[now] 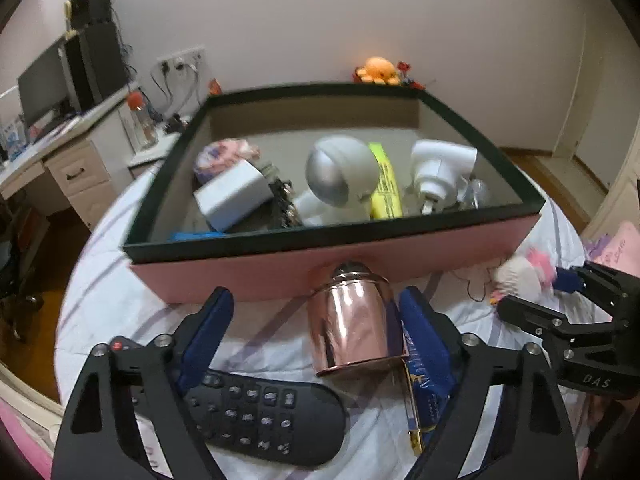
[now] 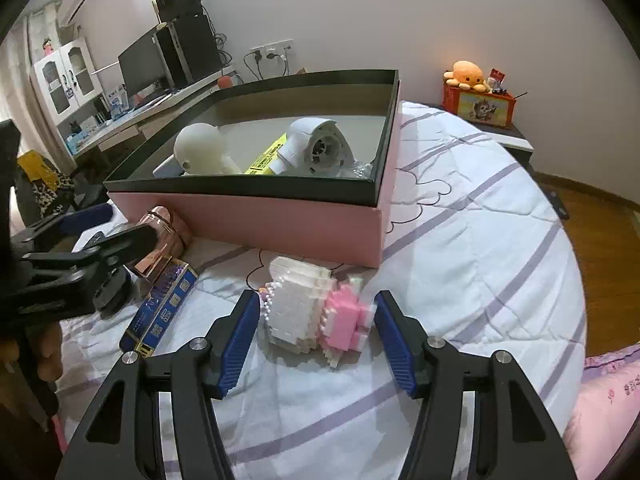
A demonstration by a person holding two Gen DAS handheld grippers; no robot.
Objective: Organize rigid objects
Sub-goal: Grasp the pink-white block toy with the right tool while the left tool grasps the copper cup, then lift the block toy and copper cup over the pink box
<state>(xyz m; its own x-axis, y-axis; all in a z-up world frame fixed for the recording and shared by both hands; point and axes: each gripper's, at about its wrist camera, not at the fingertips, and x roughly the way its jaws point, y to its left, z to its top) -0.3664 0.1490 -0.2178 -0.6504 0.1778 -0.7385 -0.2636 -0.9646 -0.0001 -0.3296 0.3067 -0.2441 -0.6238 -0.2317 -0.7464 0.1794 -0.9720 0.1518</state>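
Observation:
A pink box with a black rim stands on the bed and holds several items, among them a white-and-silver round device, a yellow marker and a white hair dryer. My left gripper is open around a rose-gold metal tin that stands against the box front. A black remote and a blue booklet lie below it. My right gripper is open around a white-and-pink brick figure on the bedspread.
The white quilt with purple stripes covers the bed. A desk with a monitor stands at the left. An orange plush octopus sits on a red box on a nightstand at the back right. Wooden floor is at the right.

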